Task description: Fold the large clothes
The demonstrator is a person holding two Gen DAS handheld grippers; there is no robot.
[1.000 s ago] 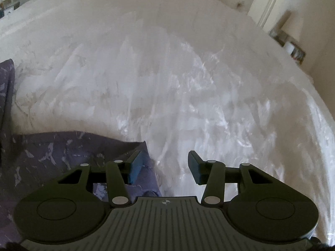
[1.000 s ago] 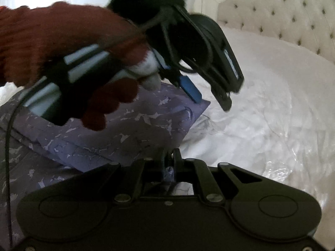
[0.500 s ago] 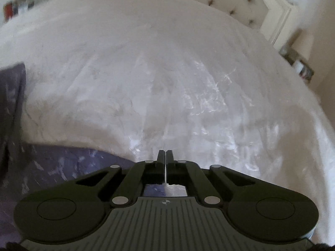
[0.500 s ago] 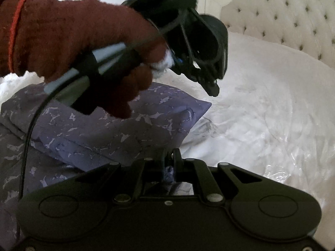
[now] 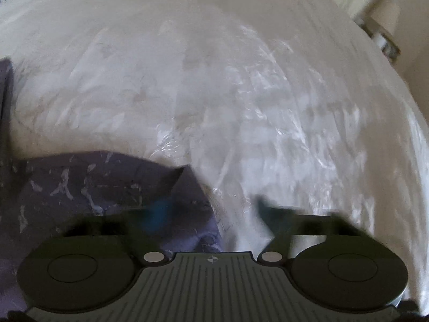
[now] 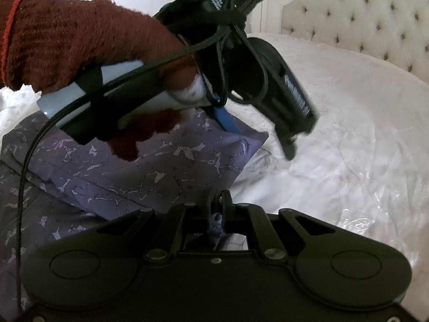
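Observation:
A purple patterned garment point(image 6: 150, 171) lies folded on the white bed cover point(image 6: 348, 139). In the left wrist view its corner point(image 5: 107, 187) fills the lower left. My left gripper point(image 5: 213, 213) is blurred and its jaws are opening. Its blue-padded finger hangs over the corner, the other over the bed cover, and no pad presses the cloth. The right wrist view shows a hand in a red-brown glove point(image 6: 80, 40) holding this left gripper point(image 6: 258, 138) just above the garment's corner. My right gripper point(image 6: 217, 209) is shut on a purple fold at the garment's near edge.
A tufted cream headboard point(image 6: 362, 18) closes the far side of the bed. A black cable point(image 6: 24, 187) hangs from the left gripper across the garment. A bedside stand point(image 5: 383, 35) sits past the bed's right edge. Crinkled white cover stretches right of the garment.
The left gripper's jaws were apart, then shut half a second ago, and now stand apart again. It has dipped nearer the garment's corner. The right gripper has not moved.

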